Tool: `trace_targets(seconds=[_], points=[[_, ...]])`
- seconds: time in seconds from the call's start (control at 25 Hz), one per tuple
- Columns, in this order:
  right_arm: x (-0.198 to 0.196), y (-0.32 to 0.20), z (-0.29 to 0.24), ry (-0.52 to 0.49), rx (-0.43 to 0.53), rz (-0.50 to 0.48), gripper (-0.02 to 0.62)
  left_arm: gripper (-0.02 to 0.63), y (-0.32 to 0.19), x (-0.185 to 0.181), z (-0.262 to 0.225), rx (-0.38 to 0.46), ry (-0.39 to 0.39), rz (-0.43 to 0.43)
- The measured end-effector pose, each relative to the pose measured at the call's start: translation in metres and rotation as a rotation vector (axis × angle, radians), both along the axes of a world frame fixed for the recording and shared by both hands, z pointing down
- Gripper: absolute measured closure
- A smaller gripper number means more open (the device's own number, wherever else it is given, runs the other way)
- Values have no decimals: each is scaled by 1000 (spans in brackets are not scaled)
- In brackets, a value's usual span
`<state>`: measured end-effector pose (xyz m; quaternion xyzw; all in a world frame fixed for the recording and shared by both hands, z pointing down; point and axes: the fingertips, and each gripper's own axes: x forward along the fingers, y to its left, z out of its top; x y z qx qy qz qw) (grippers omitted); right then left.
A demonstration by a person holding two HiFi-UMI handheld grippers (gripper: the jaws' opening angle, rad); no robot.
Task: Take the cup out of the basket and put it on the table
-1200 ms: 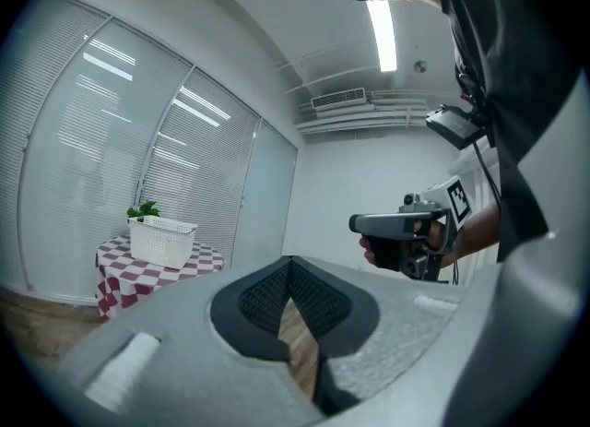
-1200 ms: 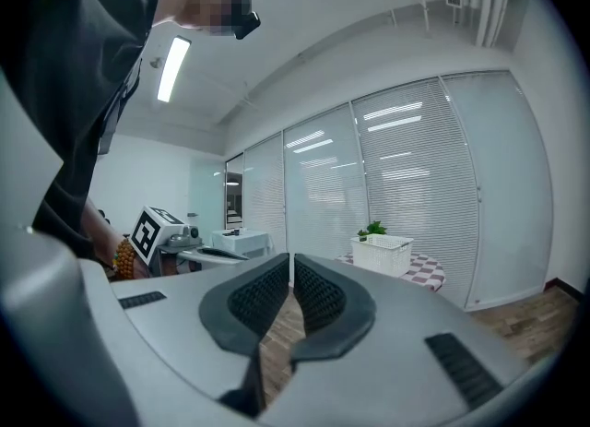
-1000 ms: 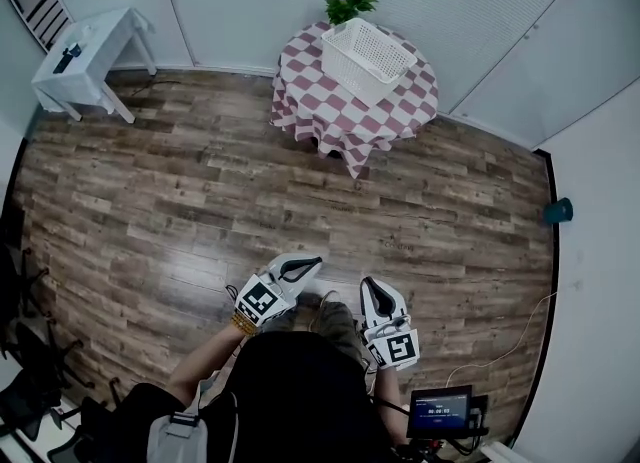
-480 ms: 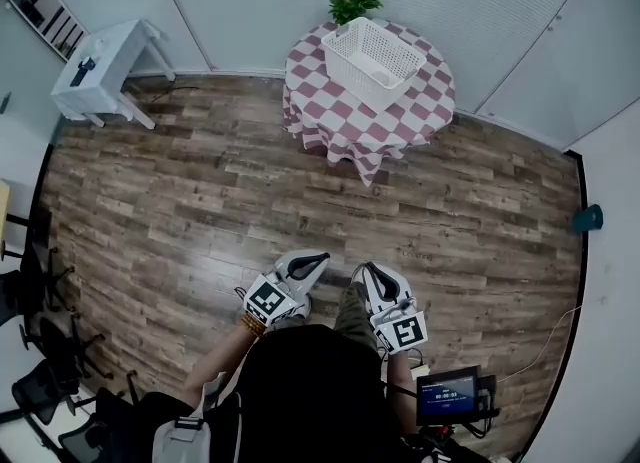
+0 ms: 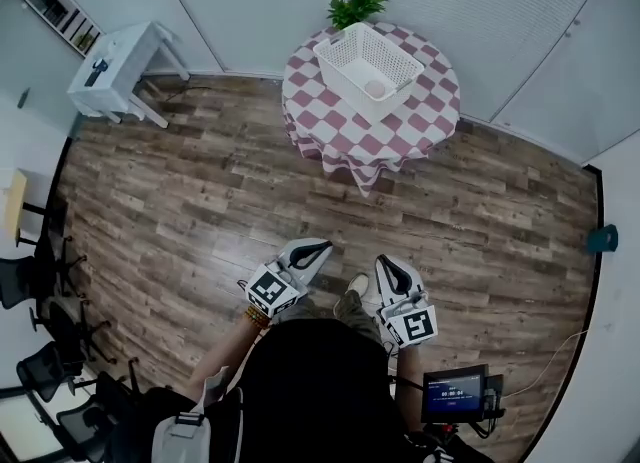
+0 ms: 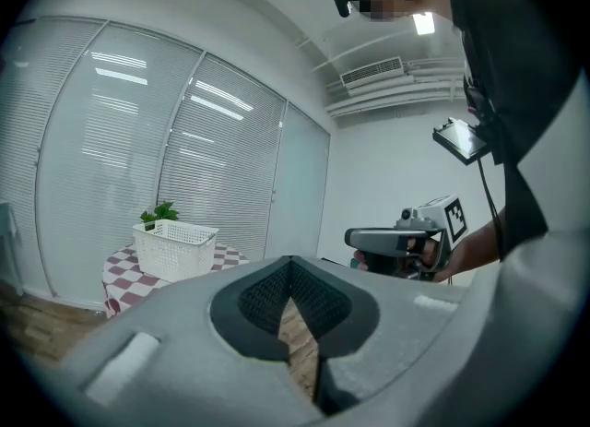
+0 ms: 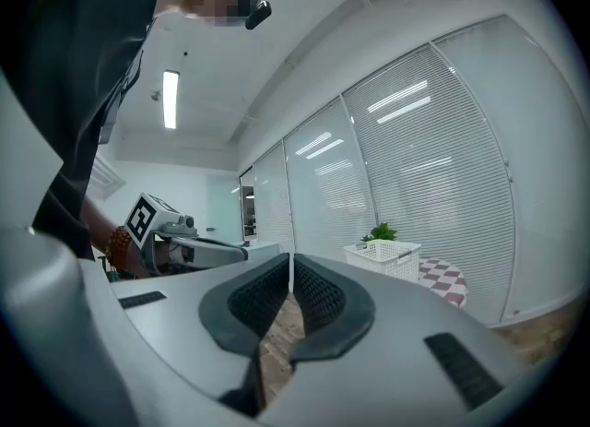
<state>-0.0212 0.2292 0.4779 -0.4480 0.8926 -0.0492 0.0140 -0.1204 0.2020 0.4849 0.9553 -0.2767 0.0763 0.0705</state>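
Left gripper (image 6: 289,262): jaws closed, pads meeting at the tip, nothing between them. Right gripper (image 7: 290,259): jaws likewise closed pad to pad, empty. In the head view both grippers are held side by side, low in front of the person, above the wooden floor (image 5: 200,191). Their tips point toward the round table (image 5: 410,129) and are well apart from it. The table is covered by a red-and-white checked cloth. The white basket (image 5: 341,75) stands on the table top, with a green plant (image 5: 357,3) just behind it. The cup (image 5: 375,88) lies inside the basket, visible as a pale shape toward the basket's near side. A white side table (image 5: 120,61) stands by the far left wall.
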Motion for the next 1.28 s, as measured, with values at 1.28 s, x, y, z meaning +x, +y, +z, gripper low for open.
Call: trace_targets(seconds=[1.28], points=[[91,-182,20,63,-113,7,583,601,-198,107,15,-31,38,104]])
